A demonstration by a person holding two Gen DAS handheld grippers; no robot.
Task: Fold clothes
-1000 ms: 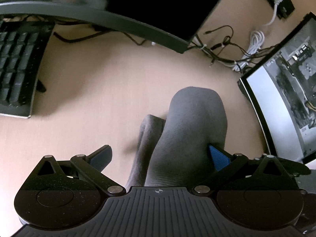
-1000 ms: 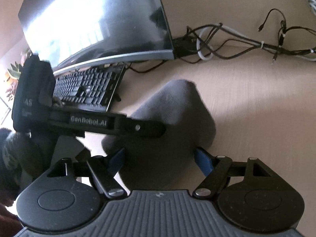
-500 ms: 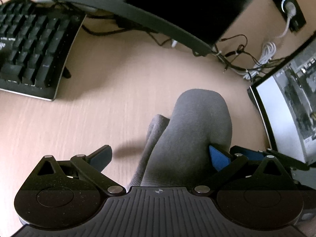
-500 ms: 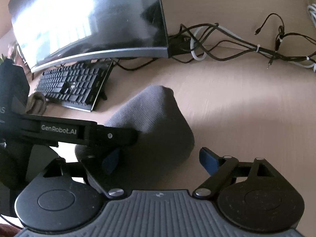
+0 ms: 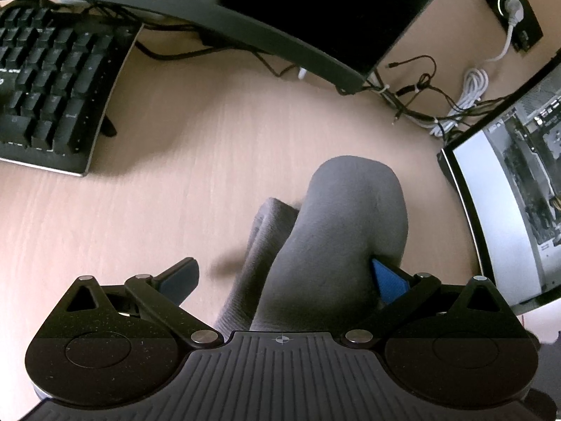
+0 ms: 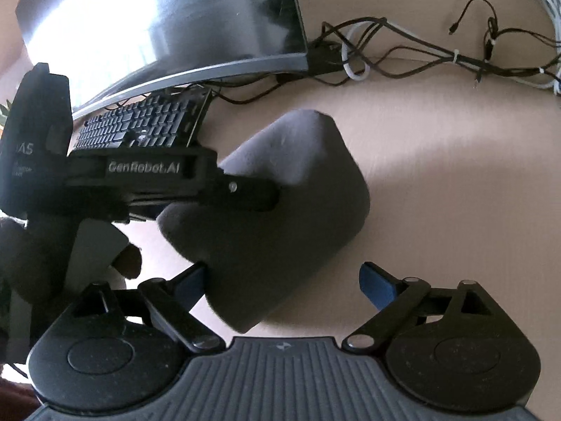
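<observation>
A grey knitted garment [image 5: 336, 245] hangs bunched between the fingers of both grippers above a light wooden desk [image 5: 175, 189]. In the left wrist view my left gripper [image 5: 284, 277] is open wide; the cloth drapes over its right blue pad [image 5: 387, 280] and is clear of the left pad [image 5: 178, 275]. In the right wrist view the garment [image 6: 280, 210] lies against the left pad [image 6: 191, 282] of my open right gripper [image 6: 284, 282]; the right pad [image 6: 377, 282] is free. The left gripper body [image 6: 157, 179] reaches in from the left onto the cloth.
A black keyboard [image 5: 52, 101] lies at the left, under a curved monitor [image 5: 210, 3]. A second lit monitor [image 5: 519, 196] stands at the right. Tangled cables [image 5: 431, 98] lie at the back. The keyboard [image 6: 140, 126] and cables [image 6: 438, 52] also show in the right wrist view.
Both grippers with the garment have shifted over the desk. The right view shows the cloth sliding to the left pad, with the right pad now free.
</observation>
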